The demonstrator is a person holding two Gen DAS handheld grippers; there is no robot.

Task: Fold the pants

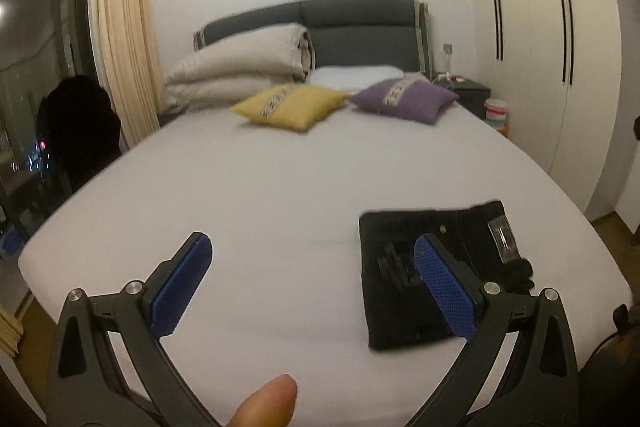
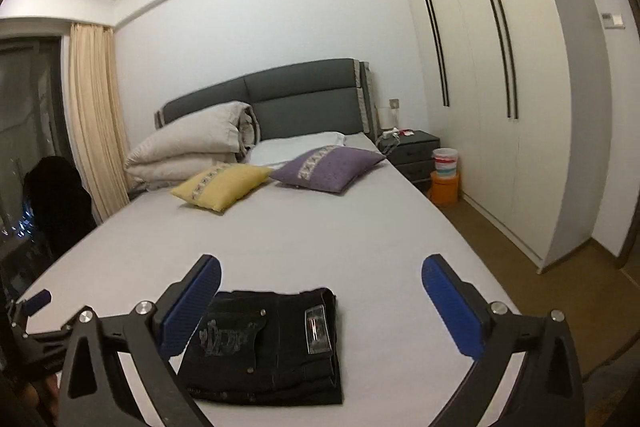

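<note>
The black pants [image 2: 268, 345] lie folded into a compact rectangle near the foot of the white bed [image 2: 320, 239], back pocket and label patch facing up. In the left wrist view they [image 1: 400, 291] lie to the right, partly behind the right finger. My left gripper [image 1: 314, 281] is open and empty, held above the sheet left of the pants. My right gripper [image 2: 322, 301] is open and empty, held above the pants, which sit between its fingers toward the left one.
A yellow cushion [image 2: 222, 185], a purple cushion [image 2: 330, 167] and a folded beige duvet [image 2: 192, 145] lie at the headboard end. A white wardrobe [image 2: 500, 99] lines the right wall. A nightstand [image 2: 410, 153] and stacked boxes [image 2: 445, 175] stand beside the bed.
</note>
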